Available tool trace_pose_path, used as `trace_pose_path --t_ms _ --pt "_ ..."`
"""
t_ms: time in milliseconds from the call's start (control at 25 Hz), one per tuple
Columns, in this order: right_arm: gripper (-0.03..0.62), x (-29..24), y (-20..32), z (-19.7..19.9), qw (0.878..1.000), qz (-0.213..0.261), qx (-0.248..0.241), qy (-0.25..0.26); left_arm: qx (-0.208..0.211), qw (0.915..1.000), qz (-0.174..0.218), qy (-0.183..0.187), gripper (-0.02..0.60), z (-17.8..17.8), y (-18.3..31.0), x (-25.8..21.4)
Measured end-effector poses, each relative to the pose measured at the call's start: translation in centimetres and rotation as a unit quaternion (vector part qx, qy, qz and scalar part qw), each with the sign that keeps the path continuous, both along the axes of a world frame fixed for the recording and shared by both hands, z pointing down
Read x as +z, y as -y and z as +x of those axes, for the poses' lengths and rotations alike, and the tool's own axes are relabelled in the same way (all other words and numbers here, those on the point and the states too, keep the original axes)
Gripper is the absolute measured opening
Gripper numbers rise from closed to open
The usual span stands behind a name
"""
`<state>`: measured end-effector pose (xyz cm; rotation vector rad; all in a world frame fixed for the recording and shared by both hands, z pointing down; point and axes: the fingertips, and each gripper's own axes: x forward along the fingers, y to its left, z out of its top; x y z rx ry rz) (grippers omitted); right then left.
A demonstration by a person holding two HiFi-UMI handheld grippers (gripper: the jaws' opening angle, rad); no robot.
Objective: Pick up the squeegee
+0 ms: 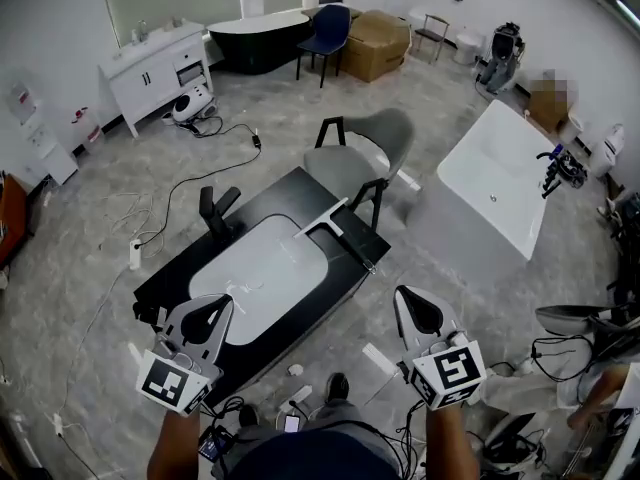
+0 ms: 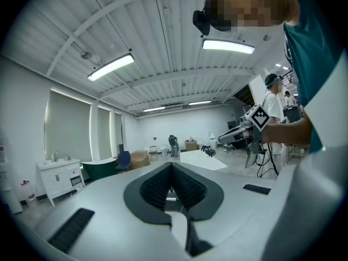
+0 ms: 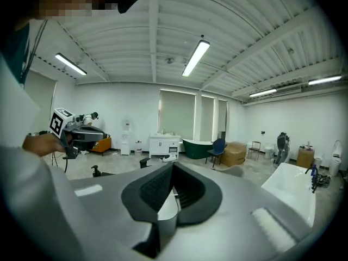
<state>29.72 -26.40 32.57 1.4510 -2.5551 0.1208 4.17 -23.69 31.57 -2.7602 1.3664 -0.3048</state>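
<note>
squeegee (image 1: 325,224) on table (image 1: 288,193) mid-frame, handle ran lower-right toward right claw (image 1: 412,303) | we judged it nearer than left claw (image 1: 216,313) | both pressed together, empty

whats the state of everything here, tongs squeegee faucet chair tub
left tongs, shut, empty
right tongs, shut, empty
squeegee, lying flat on the counter, untouched
faucet, upright, no water seen
chair, upright, nobody in it
tub, empty
</note>
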Motion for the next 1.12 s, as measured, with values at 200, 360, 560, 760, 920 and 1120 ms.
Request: trace_pose_path --t_ms 200,360,560,760,920,1120 --pt "0.009 3.4 7.1 0.5 1.0 -0.008 -0.02 -0.009 -0.031 0.9991 -0.026 0.012 0.005 -0.6 2.5 2.5" --pt "0.009 7.5 11.6 0.3 0.999 -0.031 -0.022 -0.006 -0.037 0.9978 -0.051 0.023 0.005 -1.1 4.0 5.4" --pt "0.01 12.3 15.5 0.2 0.998 -0.055 -0.027 -0.004 -0.049 0.9956 -0.074 0.031 0.005 -1.7 4.8 8.7" --pt "0.011 16.1 18.3 -0.4 0.997 -0.072 -0.036 -0.008 -0.079 0.9915 -0.102 0.016 0.005 -2.6 5.1 10.9" --pt "0.011 18.8 20.1 -1.1 0.996 -0.083 -0.041 -0.008 -0.061 0.9939 -0.09 0.015 0.005 -2.3 5.5 12.2" --pt "0.011 21.9 21.7 -1.9 0.994 -0.096 -0.045 -0.012 -0.057 0.9923 -0.108 0.022 0.005 -2.4 5.7 14.4"
